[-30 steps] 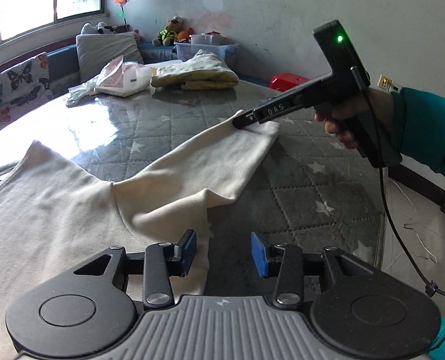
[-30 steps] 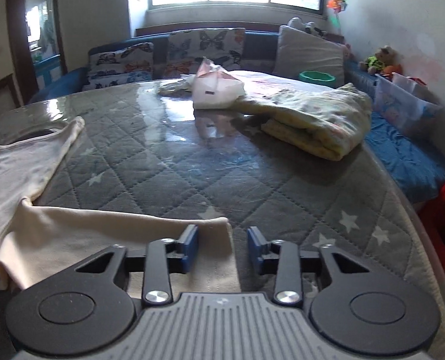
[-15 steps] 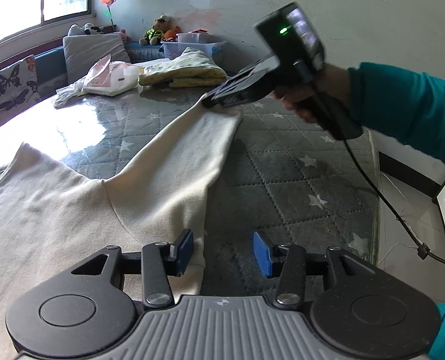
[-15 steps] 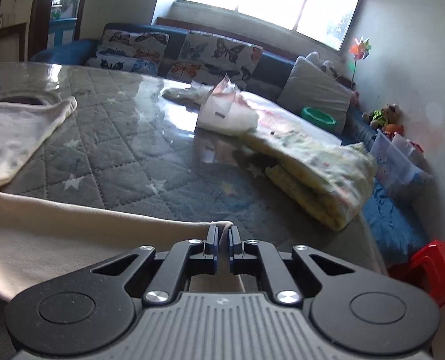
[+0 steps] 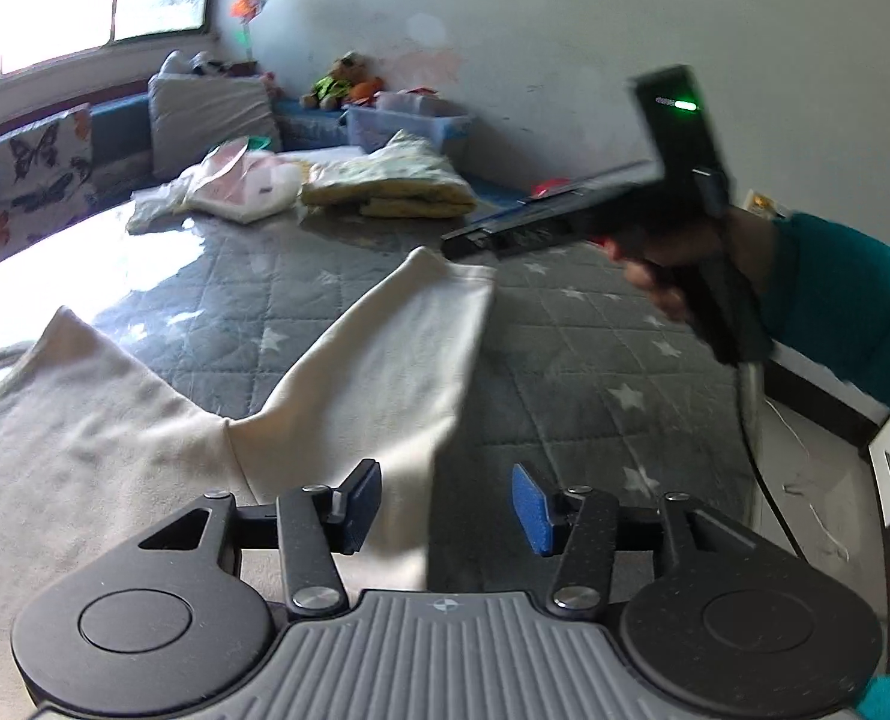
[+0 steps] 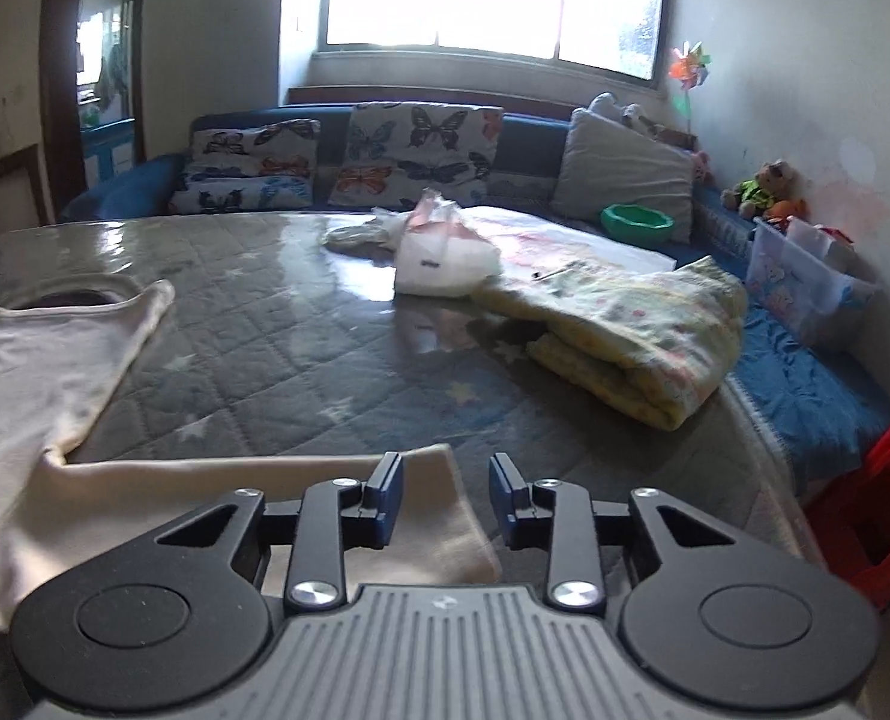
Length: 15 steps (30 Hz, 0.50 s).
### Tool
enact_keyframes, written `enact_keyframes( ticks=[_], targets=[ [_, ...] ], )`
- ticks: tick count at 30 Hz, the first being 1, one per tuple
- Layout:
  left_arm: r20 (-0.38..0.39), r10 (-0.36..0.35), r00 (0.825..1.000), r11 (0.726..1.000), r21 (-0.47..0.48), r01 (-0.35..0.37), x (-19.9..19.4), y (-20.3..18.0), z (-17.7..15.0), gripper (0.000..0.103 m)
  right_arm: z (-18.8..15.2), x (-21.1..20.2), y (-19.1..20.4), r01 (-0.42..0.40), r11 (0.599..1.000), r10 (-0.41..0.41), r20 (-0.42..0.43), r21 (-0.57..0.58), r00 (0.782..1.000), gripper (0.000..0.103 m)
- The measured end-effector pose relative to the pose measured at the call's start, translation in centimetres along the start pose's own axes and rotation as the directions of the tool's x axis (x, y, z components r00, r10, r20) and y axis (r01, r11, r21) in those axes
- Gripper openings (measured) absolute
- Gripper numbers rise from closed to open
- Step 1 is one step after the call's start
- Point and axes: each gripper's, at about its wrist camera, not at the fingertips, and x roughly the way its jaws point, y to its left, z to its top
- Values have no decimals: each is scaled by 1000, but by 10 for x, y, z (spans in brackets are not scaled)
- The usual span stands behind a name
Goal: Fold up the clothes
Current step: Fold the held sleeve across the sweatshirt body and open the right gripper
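Note:
A cream long-sleeved garment (image 5: 102, 438) lies spread on the grey quilted table cover (image 5: 595, 372). Its sleeve (image 5: 384, 348) stretches away to the cuff (image 5: 451, 276). My left gripper (image 5: 448, 504) hovers low over the sleeve's near edge, jaws opening, with cloth below the gap and neither pad pressing on it. My right gripper (image 6: 445, 498) has its jaws opening too. The cuff (image 6: 438, 516) lies flat under its left finger, free of the pads. In the left wrist view the right gripper (image 5: 466, 243) is blurred, just above the cuff, held by a hand in a teal sleeve (image 5: 853, 312).
A folded yellow blanket (image 6: 643, 330) and a white-pink bag (image 6: 445, 258) lie at the table's far side. A green bowl (image 6: 637, 222), cushions and a plastic box (image 6: 805, 288) sit on the sofa behind. A red stool (image 6: 877, 498) stands off the table's right edge.
The right gripper, shut on the cuff half a second ago, has opened and let it go; the cuff now lies on the table. The left jaws have widened a little.

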Motion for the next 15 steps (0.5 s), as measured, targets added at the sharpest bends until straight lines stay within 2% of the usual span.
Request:
enact_keyframes(
  ticks=[5, 7, 11, 15],
  targets=[
    [-40, -41, 998, 999, -9, 40, 15, -2, -1, 53, -12, 11, 7, -8, 1000, 7, -55, -11, 998, 33],
    [-40, -52, 998, 999, 2, 52, 16, -6, -4, 58, -14, 15, 6, 11, 1000, -12, -61, -15, 998, 34],
    [-43, -90, 995, 996, 17, 90, 15, -13, -7, 58, -13, 16, -6, 63, 998, -61, -60, 23, 996, 34],
    [-21, -98, 995, 995, 28, 99, 9, -19, -6, 59, -11, 3, -5, 40, 999, -39, -27, 22, 999, 35]
  ],
)
